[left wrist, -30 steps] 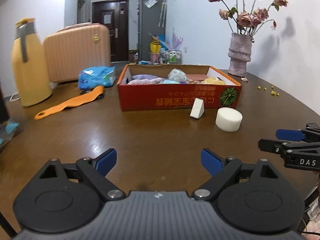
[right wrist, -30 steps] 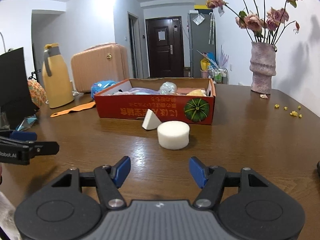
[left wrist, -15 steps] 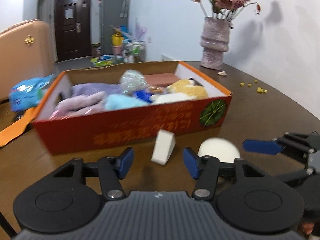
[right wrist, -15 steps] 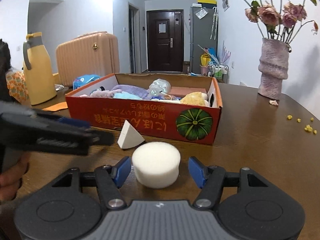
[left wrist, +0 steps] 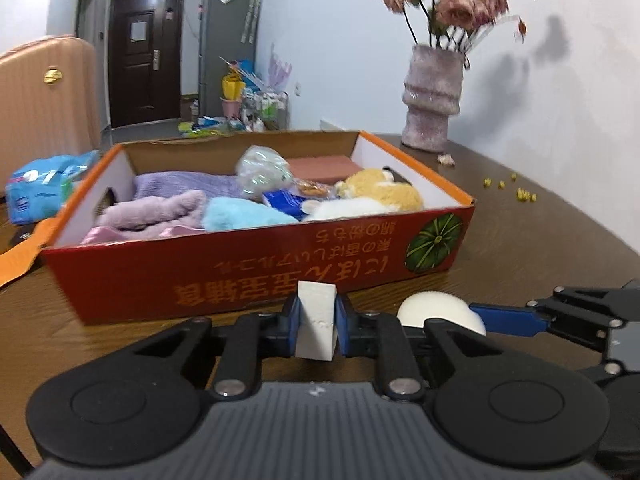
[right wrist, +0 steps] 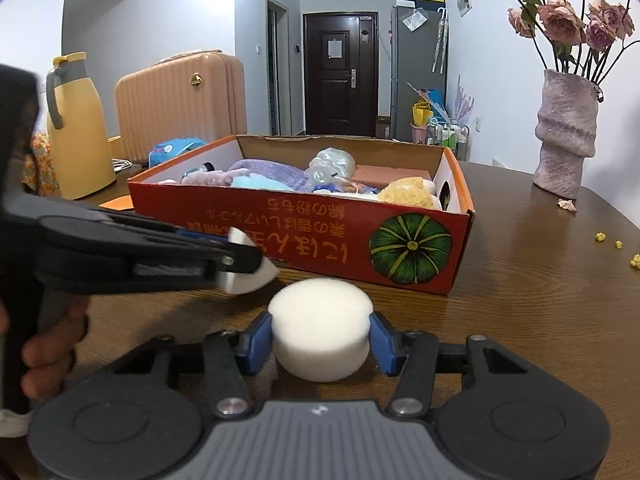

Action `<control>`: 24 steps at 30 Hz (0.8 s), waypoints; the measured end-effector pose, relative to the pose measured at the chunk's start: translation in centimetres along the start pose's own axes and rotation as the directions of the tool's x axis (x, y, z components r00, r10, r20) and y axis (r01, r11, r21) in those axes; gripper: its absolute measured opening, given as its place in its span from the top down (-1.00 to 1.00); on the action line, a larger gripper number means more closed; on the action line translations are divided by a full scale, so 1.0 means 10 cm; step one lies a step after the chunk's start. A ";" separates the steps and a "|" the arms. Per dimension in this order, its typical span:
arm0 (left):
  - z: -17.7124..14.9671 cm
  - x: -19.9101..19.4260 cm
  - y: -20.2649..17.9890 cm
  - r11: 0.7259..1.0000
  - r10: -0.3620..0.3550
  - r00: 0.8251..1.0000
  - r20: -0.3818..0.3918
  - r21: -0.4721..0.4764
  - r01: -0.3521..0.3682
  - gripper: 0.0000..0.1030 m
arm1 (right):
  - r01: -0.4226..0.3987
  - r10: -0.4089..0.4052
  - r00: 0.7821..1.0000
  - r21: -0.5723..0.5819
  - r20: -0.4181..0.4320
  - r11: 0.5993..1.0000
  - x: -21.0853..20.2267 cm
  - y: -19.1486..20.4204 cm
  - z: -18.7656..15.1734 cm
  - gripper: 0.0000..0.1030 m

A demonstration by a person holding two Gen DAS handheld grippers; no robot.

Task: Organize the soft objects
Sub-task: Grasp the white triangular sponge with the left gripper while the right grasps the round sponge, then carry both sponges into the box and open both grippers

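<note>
Left gripper (left wrist: pixel 317 316) is clamped on the wedge sponge (left wrist: pixel 316 320), just before the box (left wrist: pixel 256 268); light, squashy foam, flat faces suit. Right gripper (right wrist: pixel 320 338) pads touch the round sponge (right wrist: pixel 320 328) on the table (right wrist: pixel 540 300); mid-height grip advisable.

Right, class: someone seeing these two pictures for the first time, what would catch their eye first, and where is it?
Probably the red box mid-table, heaped with plush toys and cloths. Just in front of it, the left gripper pinches a white wedge sponge, while the right gripper has its fingers against a round sponge that seems to rest on the table. The vase of dried roses stands at the far right.
</note>
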State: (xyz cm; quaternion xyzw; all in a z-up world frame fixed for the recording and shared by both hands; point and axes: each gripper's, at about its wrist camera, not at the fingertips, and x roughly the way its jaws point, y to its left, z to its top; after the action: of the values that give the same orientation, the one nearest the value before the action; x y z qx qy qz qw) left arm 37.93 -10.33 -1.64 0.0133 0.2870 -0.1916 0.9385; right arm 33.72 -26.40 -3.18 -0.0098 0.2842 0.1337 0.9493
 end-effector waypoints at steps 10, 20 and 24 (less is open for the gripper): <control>-0.39 -1.10 0.17 0.988 0.089 0.993 0.072 -0.135 -0.078 0.63 | -0.074 0.075 0.997 -0.025 0.026 0.997 -0.55 0.37 -0.19 0.01; -0.72 -1.78 0.39 0.970 0.149 0.983 0.105 -0.211 -0.124 0.63 | -0.142 0.147 0.988 -0.085 0.054 0.986 -0.91 0.93 -0.26 0.01; -0.77 -1.90 0.44 0.967 0.149 0.983 0.111 -0.226 -0.121 0.62 | -0.142 0.148 0.987 -0.089 0.061 0.986 -1.01 1.03 -0.27 0.01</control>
State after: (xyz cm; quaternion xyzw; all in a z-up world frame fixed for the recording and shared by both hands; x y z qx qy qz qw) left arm 20.95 1.50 1.84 -0.0824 0.2445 -0.0950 0.9615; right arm 21.51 -19.27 0.56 -0.0247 0.2461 0.2147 0.9448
